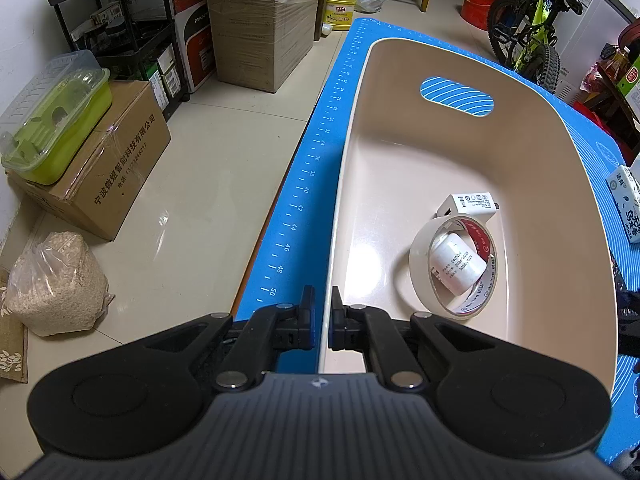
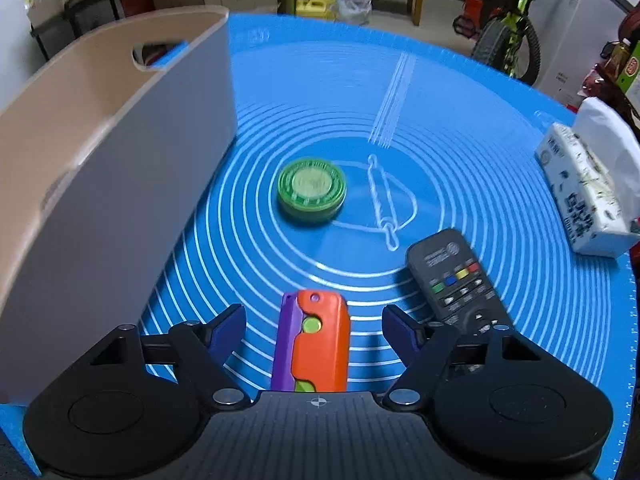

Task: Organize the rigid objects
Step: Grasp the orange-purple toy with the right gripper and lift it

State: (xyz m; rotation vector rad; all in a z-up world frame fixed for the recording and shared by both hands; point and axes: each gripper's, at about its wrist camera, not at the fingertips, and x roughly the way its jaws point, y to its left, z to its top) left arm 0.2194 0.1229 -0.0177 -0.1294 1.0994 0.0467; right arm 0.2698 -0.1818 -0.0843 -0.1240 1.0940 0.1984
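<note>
My left gripper (image 1: 323, 320) is shut on the near left rim of a beige bin (image 1: 400, 160), one finger on each side of the wall. Inside the bin lie a roll of tape (image 1: 416, 264) with a small white bottle (image 1: 458, 266) in its ring, and a white charger (image 1: 468, 202) behind them. My right gripper (image 2: 314, 326) stands open over an orange and purple toy (image 2: 320, 344) that lies on the blue mat (image 2: 480, 160) between the fingers; the pads do not touch it. A round green tin (image 2: 312, 190) sits farther ahead and a black remote (image 2: 456, 280) lies to the right.
The bin's grey outer wall (image 2: 120, 200) stands just left of the right gripper. A tissue pack (image 2: 580, 196) lies at the mat's right edge. Beyond the table's left edge are floor, cardboard boxes (image 1: 100, 172), a shelf and a bicycle (image 1: 528, 28).
</note>
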